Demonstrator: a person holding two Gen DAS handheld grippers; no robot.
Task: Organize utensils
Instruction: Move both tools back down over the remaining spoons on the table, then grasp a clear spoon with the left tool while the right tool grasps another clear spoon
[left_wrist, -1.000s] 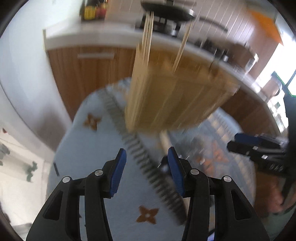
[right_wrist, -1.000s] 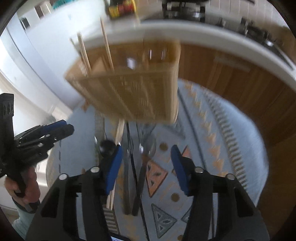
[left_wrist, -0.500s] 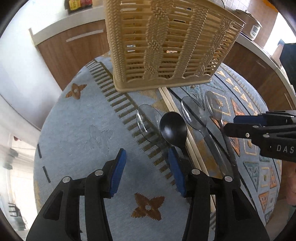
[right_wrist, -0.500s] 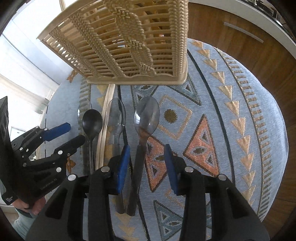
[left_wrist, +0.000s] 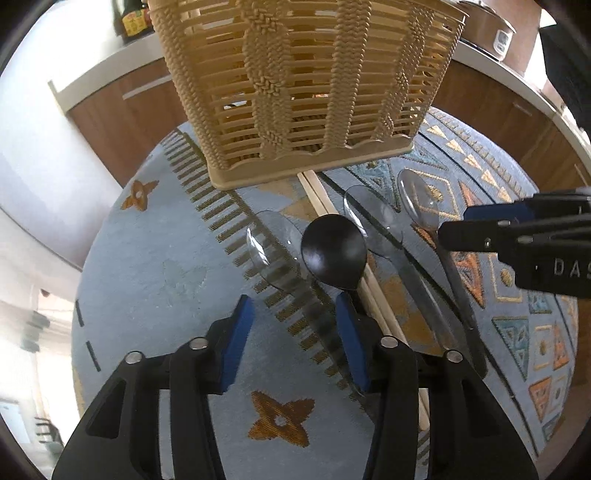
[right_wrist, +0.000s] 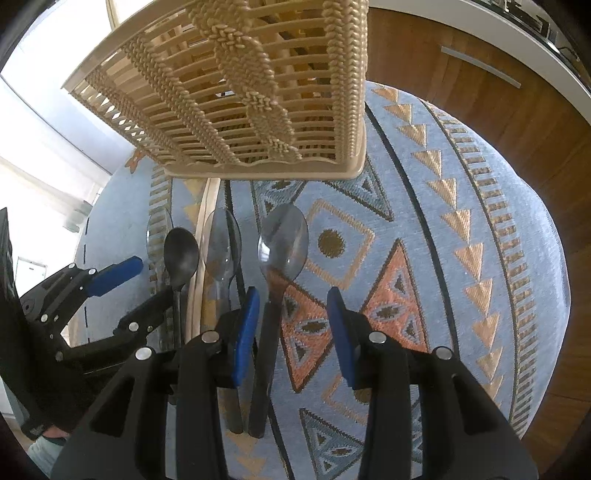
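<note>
On the patterned blue tablecloth (right_wrist: 461, 229) before the woven utensil basket (left_wrist: 295, 81), my left gripper (left_wrist: 291, 332), jaws just narrowed, straddles a clear spoon's (left_wrist: 271, 247) handle while my right gripper (right_wrist: 291, 325) hovers part-open over another clear spoon (right_wrist: 282, 247).

Black spoon (left_wrist: 334, 251), three clear spoons (right_wrist: 283, 243), chopsticks (left_wrist: 321, 199) flat, side by side before upright woven basket (left_wrist: 295, 85).

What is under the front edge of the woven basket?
The pair of wooden chopsticks runs up to the front edge of the woven basket and seems to slip beneath it. Their far ends are hidden by the basket. The patterned cloth also continues underneath.
</note>
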